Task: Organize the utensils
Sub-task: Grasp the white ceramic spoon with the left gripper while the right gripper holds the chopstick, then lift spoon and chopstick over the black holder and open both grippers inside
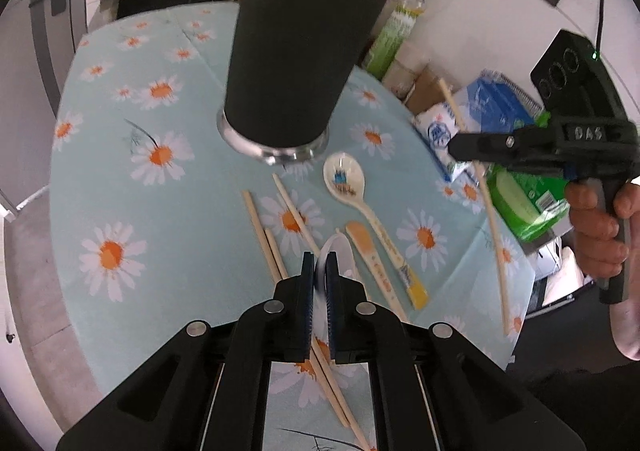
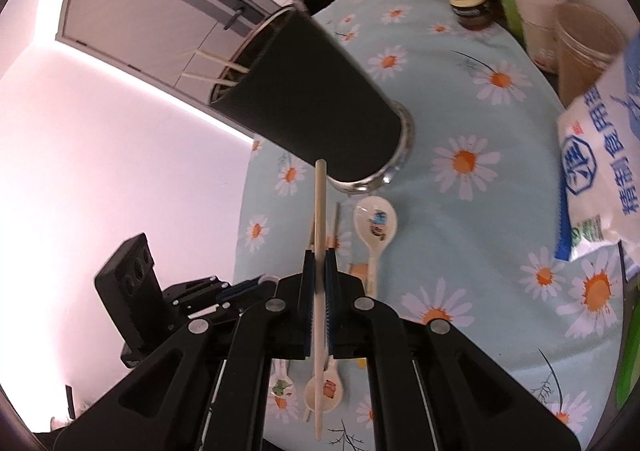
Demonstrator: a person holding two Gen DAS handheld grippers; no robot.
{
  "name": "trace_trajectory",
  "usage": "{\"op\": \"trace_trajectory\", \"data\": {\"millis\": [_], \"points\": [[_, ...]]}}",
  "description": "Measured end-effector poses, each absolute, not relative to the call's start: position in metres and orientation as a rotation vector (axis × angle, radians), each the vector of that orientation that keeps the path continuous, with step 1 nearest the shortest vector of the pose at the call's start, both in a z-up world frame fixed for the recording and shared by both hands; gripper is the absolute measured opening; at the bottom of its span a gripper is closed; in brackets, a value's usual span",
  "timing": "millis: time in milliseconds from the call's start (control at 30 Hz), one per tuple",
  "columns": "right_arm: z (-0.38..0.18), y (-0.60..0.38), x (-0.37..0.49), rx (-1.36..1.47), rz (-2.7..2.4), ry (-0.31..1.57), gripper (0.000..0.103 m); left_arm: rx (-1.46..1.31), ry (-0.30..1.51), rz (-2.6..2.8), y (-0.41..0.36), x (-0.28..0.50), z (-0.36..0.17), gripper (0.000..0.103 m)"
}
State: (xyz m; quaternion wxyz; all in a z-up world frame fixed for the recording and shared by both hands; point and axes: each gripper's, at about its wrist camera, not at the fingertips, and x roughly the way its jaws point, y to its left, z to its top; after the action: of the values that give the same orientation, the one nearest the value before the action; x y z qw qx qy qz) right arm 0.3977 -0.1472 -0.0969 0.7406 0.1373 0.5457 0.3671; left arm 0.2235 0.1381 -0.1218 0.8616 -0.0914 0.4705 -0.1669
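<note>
A tall black holder [image 1: 296, 63] with a steel base stands on the daisy tablecloth [image 1: 120, 171]; in the right wrist view the holder [image 2: 316, 107] has chopsticks [image 2: 218, 69] sticking out of its rim. My left gripper [image 1: 320, 263] is shut on a white spoon [image 1: 340, 251], low over the table. Loose chopsticks [image 1: 262, 235], a white patterned spoon [image 1: 348, 183] and an orange spoon [image 1: 362, 239] lie before it. My right gripper [image 2: 319, 263] is shut on a single chopstick [image 2: 319, 211], held in the air near the holder's base; the same gripper [image 1: 456, 145] and chopstick [image 1: 490, 211] show in the left wrist view.
Bottles and jars [image 1: 404, 11] line the table's back edge. A salt bag [image 2: 600, 155], a blue packet [image 1: 496, 99] and a green box [image 1: 524, 203] sit at the right. Two more spoons [image 2: 324, 391] lie under my right gripper. The table edge [image 2: 244, 211] drops off on the left.
</note>
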Motion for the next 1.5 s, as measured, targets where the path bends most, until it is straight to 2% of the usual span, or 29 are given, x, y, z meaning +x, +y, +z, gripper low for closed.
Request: {"op": "trace_trajectory", "data": {"millis": [433, 867, 1067, 1500], "points": [[-0.055, -0.115, 0.398, 0.238, 0.912, 1.052, 0.006, -0.180, 0.765, -0.315, 0.143, 0.230, -0.037, 0.004], [0.024, -0.088, 0.401, 0.125, 0.880, 0.649, 0.006, -0.086, 0.529, -0.206, 0.146, 0.256, 0.038, 0.004], [0.049, -0.080, 0.418, 0.122, 0.819, 0.501, 0.006, -0.071, 0.452, -0.142, 0.148, 0.279, 0.061, 0.004], [0.069, -0.077, 0.470, 0.193, 0.758, 0.433, 0.006, -0.007, 0.345, -0.039, 0.143, 0.331, 0.080, 0.005]]}}
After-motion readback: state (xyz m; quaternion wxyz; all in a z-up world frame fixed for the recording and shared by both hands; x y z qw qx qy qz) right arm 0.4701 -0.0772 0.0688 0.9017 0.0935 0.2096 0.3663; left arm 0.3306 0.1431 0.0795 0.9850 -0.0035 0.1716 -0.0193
